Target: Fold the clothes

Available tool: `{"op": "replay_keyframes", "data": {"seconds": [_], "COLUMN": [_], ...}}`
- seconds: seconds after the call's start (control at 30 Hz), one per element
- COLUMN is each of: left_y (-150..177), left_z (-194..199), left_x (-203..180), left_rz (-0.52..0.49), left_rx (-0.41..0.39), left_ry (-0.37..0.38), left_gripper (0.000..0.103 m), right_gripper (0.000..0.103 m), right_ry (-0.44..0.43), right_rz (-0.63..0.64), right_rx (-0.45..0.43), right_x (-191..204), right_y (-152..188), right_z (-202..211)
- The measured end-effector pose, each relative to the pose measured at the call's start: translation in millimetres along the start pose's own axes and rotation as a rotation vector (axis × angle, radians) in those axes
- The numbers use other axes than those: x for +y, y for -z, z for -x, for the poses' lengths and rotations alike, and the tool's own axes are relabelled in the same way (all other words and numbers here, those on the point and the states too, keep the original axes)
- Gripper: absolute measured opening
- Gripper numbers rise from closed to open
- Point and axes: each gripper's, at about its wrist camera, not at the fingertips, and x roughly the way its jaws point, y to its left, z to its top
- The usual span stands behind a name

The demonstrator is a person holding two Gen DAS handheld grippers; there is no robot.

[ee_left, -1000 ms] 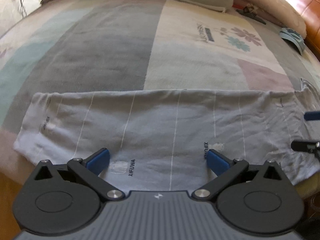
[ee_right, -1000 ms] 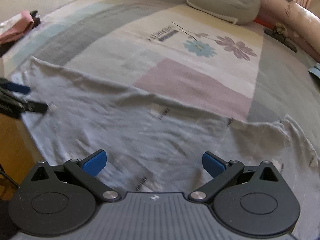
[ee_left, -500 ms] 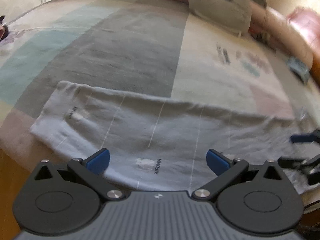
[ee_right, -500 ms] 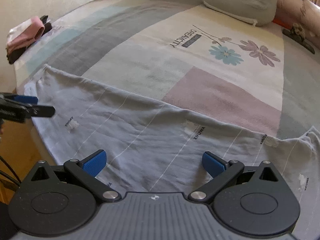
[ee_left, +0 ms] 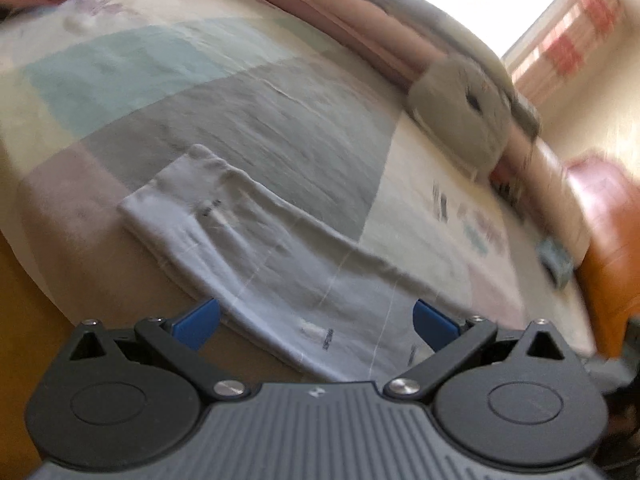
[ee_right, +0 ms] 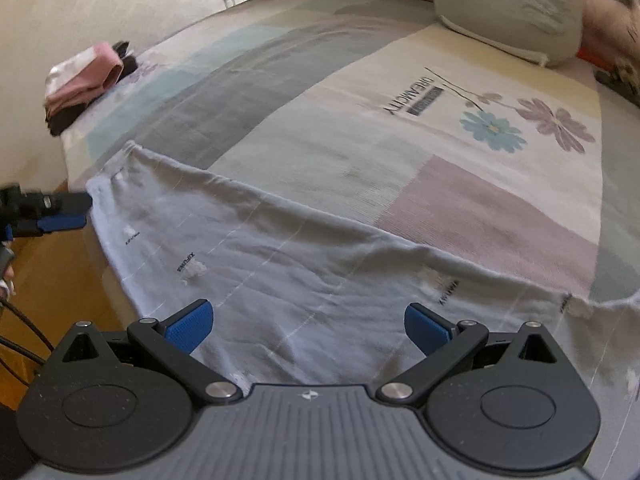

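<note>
Both your tools, the left tool [ee_left: 316, 322] and the right tool [ee_right: 306, 326], are spread wide and hold nothing. The pale striped garment [ee_right: 280, 264] lies flat along the near edge of the bed [ee_right: 460, 184]. It looks thin, soft and floppy, so pinch it at the left end corners.

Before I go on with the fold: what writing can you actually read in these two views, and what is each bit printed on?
"DREAMCITY" on the bedsheet, beside the flower print, right wrist view.
"XIFUWA" on the white garment, small repeated print, right wrist view; other copies are too blurred to confirm.
Dark box under "DREAMCITY": too small to read.
Left wrist view: prints on the garment and sheet are motion-blurred, unreadable.
</note>
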Motion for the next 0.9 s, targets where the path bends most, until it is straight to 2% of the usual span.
{"op": "replay_keyframes", "data": {"seconds": [0.1,0.23,0.57,0.73,0.9], "left_y": [-2.4,-5.2,-13.0,-11.2,-5.1], "left_z": [0.9,-4.3,-17.5,-21.7,-23.8], "left_x": [22.4,46.6,71.5,73.3,82.1], "left_rz": [0.125,0.267,0.479,0.530,0.622], "left_rx": [-0.033,-0.026,-0.019,-0.002,-0.010], "left_ry": [0.030,0.075,0.212,0.227,0.268], "left_gripper": [0.102,0.102,0.102,0.102,0.102], "right_gripper": [0.103,0.103,0.103,0.103,0.103], "right_ry": [-0.008,-0.009,-0.009,-0.050,-0.134], "right_rz": [0.019,0.022,0.007,0.147,0.347], "right_rx": [0.002,0.010,-0.008,-0.026,-0.073], "right_x": [6.4,11.2,11.0,35.3,83.0], "right_y": [-1.5,-1.9,-7.0,-31.0,-59.6], "right_z": [-0.3,-1.0,-0.5,-9.5,-22.7]}}
